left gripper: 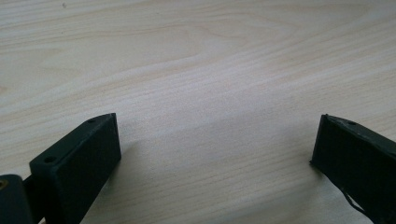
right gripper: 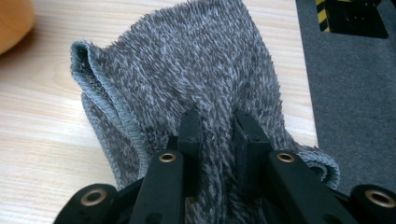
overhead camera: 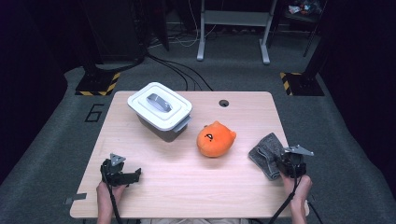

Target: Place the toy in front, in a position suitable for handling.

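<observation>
A grey fluffy cloth (overhead camera: 266, 150) lies folded near the table's right edge. My right gripper (overhead camera: 285, 164) is shut on its near end; in the right gripper view a ridge of the cloth (right gripper: 187, 70) is pinched between the two black jaws of that gripper (right gripper: 217, 121). An orange plush toy (overhead camera: 215, 139) sits just left of the cloth. A white lidded box (overhead camera: 160, 110) stands at the back left. My left gripper (overhead camera: 130, 176) rests low over the front left of the table, open; between its jaws in the left gripper view (left gripper: 215, 140) there is bare wood.
The wooden table (overhead camera: 187, 182) has a small round grommet hole (overhead camera: 223, 103) at its back edge. Grey carpet lies past the table's right edge, close beside the cloth. Cables and a desk frame stand on the floor behind.
</observation>
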### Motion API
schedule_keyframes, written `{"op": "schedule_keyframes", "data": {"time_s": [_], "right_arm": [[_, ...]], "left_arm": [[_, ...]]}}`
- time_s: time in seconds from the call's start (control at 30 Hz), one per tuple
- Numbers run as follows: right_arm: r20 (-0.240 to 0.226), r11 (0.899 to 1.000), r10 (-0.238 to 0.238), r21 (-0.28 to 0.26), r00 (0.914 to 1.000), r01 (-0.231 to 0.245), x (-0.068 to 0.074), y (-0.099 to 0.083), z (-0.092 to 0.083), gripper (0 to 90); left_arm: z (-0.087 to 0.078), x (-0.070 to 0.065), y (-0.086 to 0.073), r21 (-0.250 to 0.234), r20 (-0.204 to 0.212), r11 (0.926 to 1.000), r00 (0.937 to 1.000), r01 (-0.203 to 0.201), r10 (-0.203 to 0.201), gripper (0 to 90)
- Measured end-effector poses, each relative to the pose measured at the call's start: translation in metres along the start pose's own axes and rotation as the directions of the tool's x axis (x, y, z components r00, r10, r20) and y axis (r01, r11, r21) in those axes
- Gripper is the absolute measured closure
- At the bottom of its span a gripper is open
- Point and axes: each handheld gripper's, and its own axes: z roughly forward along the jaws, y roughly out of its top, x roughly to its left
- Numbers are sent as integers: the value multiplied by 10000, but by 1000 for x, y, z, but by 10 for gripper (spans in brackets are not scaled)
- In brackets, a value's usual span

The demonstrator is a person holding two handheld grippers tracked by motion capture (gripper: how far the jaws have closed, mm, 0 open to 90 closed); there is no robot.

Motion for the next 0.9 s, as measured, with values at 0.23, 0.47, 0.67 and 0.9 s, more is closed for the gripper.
{"op": "schedule_keyframes", "data": {"time_s": [0.23, 0.47, 0.67, 0.9], "right_arm": [[92, 9986, 516, 79, 9986, -517, -6, -2, 4, 737], [174, 9956, 926, 86, 9955, -928, -8, -1, 15, 711], [217, 9967, 733, 328, 9971, -740, -7, 0, 22, 414], [-131, 9989, 465, 90, 9988, -464, -2, -1, 10, 147]], "left_arm": [[0, 0, 0, 2, 1, 10000, 10000, -3, 3, 7], [0, 0, 0, 5, -1, 10000, 10000, -9, 9, 7], [0, 0, 0, 0, -1, 10000, 10000, -2, 2, 7], [0, 0, 0, 44, 16, 10000, 10000, 3, -4, 9]]}}
